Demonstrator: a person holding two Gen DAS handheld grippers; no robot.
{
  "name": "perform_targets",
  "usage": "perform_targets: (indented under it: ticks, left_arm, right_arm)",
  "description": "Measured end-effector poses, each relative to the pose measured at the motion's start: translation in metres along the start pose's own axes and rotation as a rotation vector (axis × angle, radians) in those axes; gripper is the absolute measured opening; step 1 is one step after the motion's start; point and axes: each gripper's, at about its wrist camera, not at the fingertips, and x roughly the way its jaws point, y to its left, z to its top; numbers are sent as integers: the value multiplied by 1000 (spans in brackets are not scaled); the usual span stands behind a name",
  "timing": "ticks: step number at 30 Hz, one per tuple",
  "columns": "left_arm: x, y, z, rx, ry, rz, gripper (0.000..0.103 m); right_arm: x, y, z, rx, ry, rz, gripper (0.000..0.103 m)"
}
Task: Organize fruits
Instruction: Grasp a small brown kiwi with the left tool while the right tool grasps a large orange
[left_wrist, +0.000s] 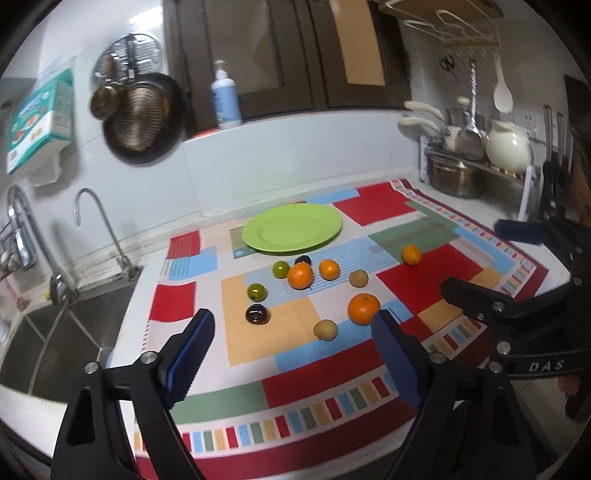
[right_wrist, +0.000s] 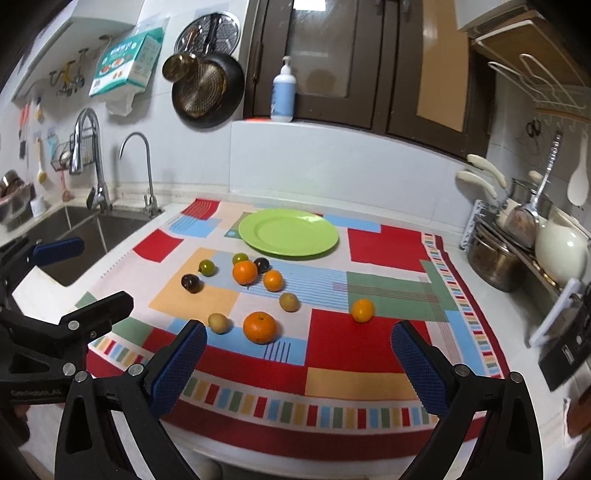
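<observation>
Ten small fruits lie scattered on a patchwork cloth of red, blue, green and orange blocks (right_wrist: 384, 243) that covers the white bench (right_wrist: 491, 295). A large orange (right_wrist: 259, 327) sits nearest, with a tan round fruit (right_wrist: 218, 322) just to its left and a second tan fruit (right_wrist: 289, 301) a little farther back. A small orange (right_wrist: 362, 310) lies alone to the right, well apart from the rest. Farther in, a big orange (right_wrist: 245, 272) and a smaller orange (right_wrist: 273, 280) sit close together, with a dark plum (right_wrist: 262, 264) just behind them. To their left lie two green round fruits (right_wrist: 207, 267) and (right_wrist: 240, 258), and another dark plum (right_wrist: 191, 283) lies nearer than those.

Beyond the fruit, a round lime-green plate (right_wrist: 288, 232) rests on the far part of the cloth with nothing on it.

The right gripper (right_wrist: 299, 343) hovers over the near edge of the cloth, its blue-padded fingers (right_wrist: 176, 365) spread wide and holding nothing. The left gripper (left_wrist: 293, 332) hangs likewise above the near left part of the cloth, fingers (left_wrist: 190, 356) parted and bare; the large orange shows between them.

A steel sink (right_wrist: 85, 236) with two taps lies to the left of the bench. A dark frying pan (right_wrist: 207, 92) hangs on the wall behind, and a dish rack with pots (right_wrist: 517, 240) stands at the right.
</observation>
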Motion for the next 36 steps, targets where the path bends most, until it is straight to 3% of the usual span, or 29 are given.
perform_targets:
  ticks: [6,13,18,28,36]
  left_arm:
    - [35,-3,-2,73,45,-64,75]
    - [75,0,-6,130,153,-183,64]
    - [96,-4,-10,186,180,-215,58]
    - [139,4,-16,120,298,-319,44]
    - [154,4,-20,88,337,-367,38]
  right_arm:
    - [34,4,1,-41,60,37,91]
    - [71,13,-1,-102,134,98,79]
    - [95,21,-5,-129,169,145,73]
    - [138,21,-12,-62,272,229,60]
    - [156,19,-17,-35,317,269,53]
